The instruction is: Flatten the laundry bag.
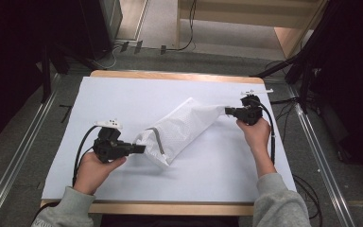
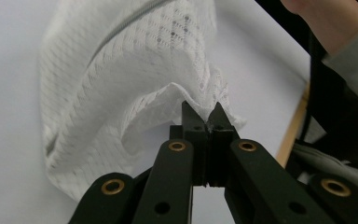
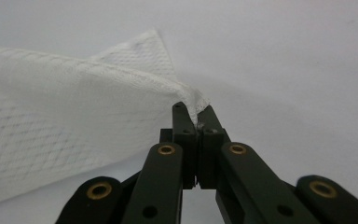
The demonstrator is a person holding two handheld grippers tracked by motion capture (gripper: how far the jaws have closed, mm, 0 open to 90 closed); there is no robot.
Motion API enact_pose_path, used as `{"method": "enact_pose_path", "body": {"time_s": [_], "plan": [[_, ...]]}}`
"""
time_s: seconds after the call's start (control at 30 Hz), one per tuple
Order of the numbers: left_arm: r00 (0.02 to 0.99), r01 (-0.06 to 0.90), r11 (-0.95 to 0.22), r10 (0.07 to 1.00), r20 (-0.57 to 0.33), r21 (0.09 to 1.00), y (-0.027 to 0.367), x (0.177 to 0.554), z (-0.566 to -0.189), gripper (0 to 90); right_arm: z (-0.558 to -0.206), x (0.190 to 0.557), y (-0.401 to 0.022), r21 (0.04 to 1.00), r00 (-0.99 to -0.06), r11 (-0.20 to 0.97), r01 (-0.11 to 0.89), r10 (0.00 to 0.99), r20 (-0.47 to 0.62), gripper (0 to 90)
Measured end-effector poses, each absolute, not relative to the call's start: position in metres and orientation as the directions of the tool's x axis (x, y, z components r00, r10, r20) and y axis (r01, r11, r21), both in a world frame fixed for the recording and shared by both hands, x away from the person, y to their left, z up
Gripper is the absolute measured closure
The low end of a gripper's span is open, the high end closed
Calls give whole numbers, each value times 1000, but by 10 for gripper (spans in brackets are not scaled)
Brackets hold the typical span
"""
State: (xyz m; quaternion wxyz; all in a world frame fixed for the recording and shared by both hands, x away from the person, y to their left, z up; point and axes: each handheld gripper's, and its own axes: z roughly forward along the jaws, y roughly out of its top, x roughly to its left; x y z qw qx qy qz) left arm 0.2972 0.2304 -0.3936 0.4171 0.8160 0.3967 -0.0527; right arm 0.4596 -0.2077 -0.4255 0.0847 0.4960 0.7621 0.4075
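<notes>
A white mesh bag (image 1: 182, 130) with a grey zipper strip (image 1: 158, 139) stretches slantwise over the white table cover (image 1: 123, 94), held at both ends. My left gripper (image 1: 142, 149) is shut on the bag's lower left edge; in the left gripper view the mesh (image 2: 121, 79) bunches between the closed jaws of this gripper (image 2: 207, 114). My right gripper (image 1: 228, 110) is shut on the bag's upper right corner. The right gripper view has that corner of the mesh (image 3: 98, 74) pinched at the tips of its gripper (image 3: 193, 112).
The table's wooden edge (image 1: 170, 208) runs along the near side. Cables (image 1: 272, 132) trail from both grippers. Dark stands (image 1: 302, 61) and floor cables lie beyond the table's far right corner.
</notes>
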Motion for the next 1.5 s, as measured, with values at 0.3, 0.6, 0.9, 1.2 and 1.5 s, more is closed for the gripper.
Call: {"method": "enact_pose_path", "body": {"time_s": [0.3, 0.6, 0.9, 1.2, 1.5], "plan": [[702, 657, -353, 609, -369, 666, 234, 290, -390, 671, -437, 465, -199, 680, -494, 211, 702, 833, 251, 726], [690, 637, -295, 630, -356, 712, 251, 304, -366, 603, -415, 430, -217, 739, -503, 169, 652, 826, 255, 626], [665, 670, -317, 659, -352, 672, 245, 355, -373, 609, -413, 387, -204, 758, -556, 204, 620, 796, 240, 633], [627, 712, -327, 694, -353, 621, 228, 410, -413, 599, -419, 362, -190, 740, -592, 247, 626, 768, 244, 635], [656, 702, -409, 690, -305, 584, 201, 425, -449, 504, -428, 353, -184, 723, -597, 268, 637, 765, 242, 634]]}}
